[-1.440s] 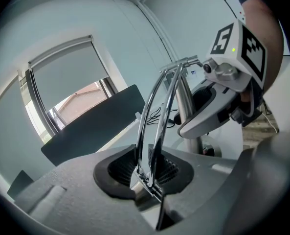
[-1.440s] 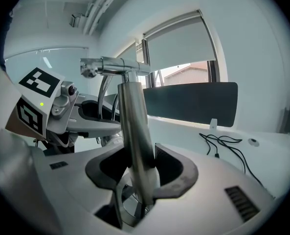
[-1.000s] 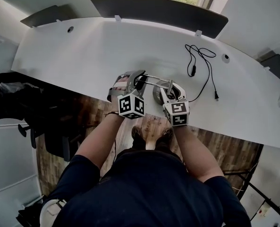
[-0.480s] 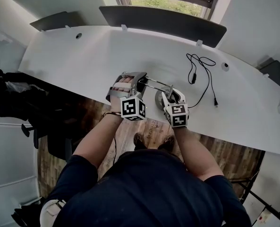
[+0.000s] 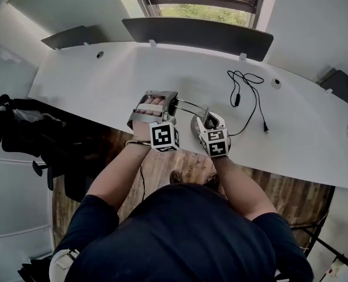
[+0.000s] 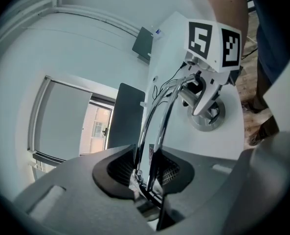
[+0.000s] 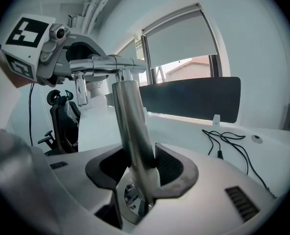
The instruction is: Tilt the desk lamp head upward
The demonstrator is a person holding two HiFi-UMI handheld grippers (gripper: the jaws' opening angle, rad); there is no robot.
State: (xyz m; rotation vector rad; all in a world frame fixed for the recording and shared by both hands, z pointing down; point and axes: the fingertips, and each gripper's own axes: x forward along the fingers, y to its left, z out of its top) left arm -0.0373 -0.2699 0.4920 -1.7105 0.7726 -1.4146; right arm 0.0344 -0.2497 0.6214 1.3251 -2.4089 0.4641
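Since a second ago the two grippers have drawn slightly closer together in the head view, and the lamp head [image 5: 153, 106] shows me more of its face. The lamp stands near the front edge of the desk [image 5: 103, 81].

My left gripper [image 6: 145, 168] has its jaws pinching the twin rods [image 6: 157, 116] that run to the head. My right gripper [image 7: 140, 170] has its jaws clamped on the chrome post [image 7: 130, 126] just above the round base [image 5: 198, 124].

To do this well, I judge I should keep the right grip firm so the base neither lifts nor slides toward the edge. The left should swing the rods up in an arc about their hinge, not drag them sideways. The thin rods could slip or twist between the pads.

A black cable [image 5: 247, 93] lies loose on the desk beyond the base, apart from it. The divider panel [image 5: 197, 31] at the back stands well away. I see nothing blocking the head's upward path.
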